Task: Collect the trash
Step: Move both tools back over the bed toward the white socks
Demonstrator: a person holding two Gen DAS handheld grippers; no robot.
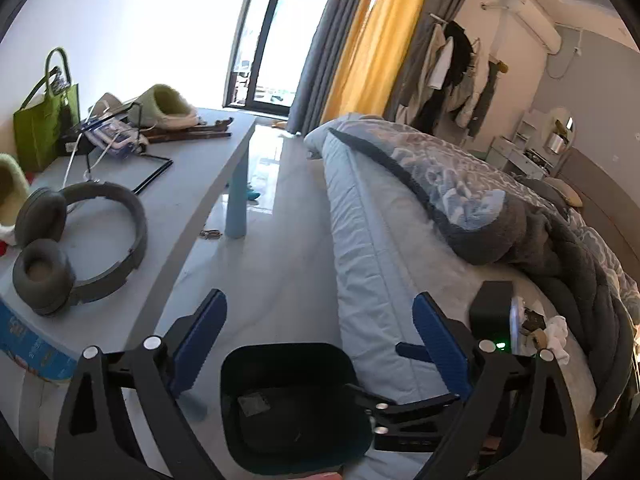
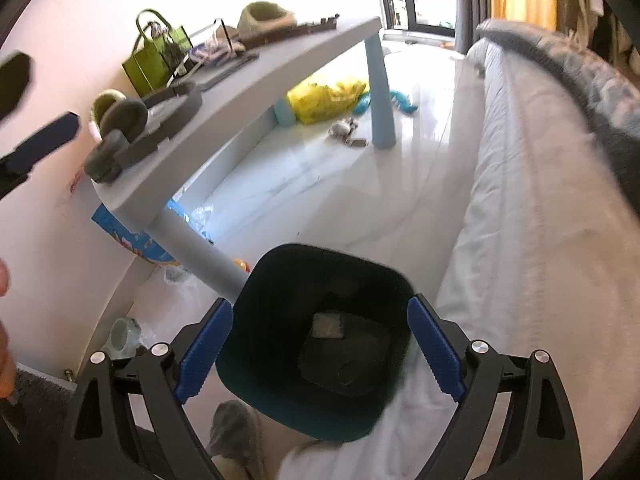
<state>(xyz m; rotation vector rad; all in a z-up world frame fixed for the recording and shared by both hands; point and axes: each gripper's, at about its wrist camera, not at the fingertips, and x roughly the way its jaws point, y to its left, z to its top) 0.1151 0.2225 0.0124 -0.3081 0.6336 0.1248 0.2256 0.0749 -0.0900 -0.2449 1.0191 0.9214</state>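
Observation:
A dark trash bin (image 2: 320, 344) stands on the floor between the table and the bed, with a small square item (image 2: 328, 326) at its bottom. My right gripper (image 2: 320, 348) is open and empty, directly above the bin's mouth. My left gripper (image 1: 320, 340) is open and empty, above the same bin (image 1: 292, 408); one of its fingers shows at the left edge of the right wrist view (image 2: 44, 140). Small scraps (image 2: 348, 132) and a yellow bag (image 2: 324, 96) lie on the floor under the table. A crumpled white tissue (image 1: 558, 336) lies on the bed.
A grey table (image 1: 192, 184) holds headphones (image 1: 80, 240), a green bag (image 1: 44, 120) and a slipper (image 1: 168, 106). The bed (image 1: 400, 240) with a blanket (image 1: 500, 200) is on the right. A blue box (image 2: 132, 240) and clear wrappers (image 2: 172, 308) lie below the table.

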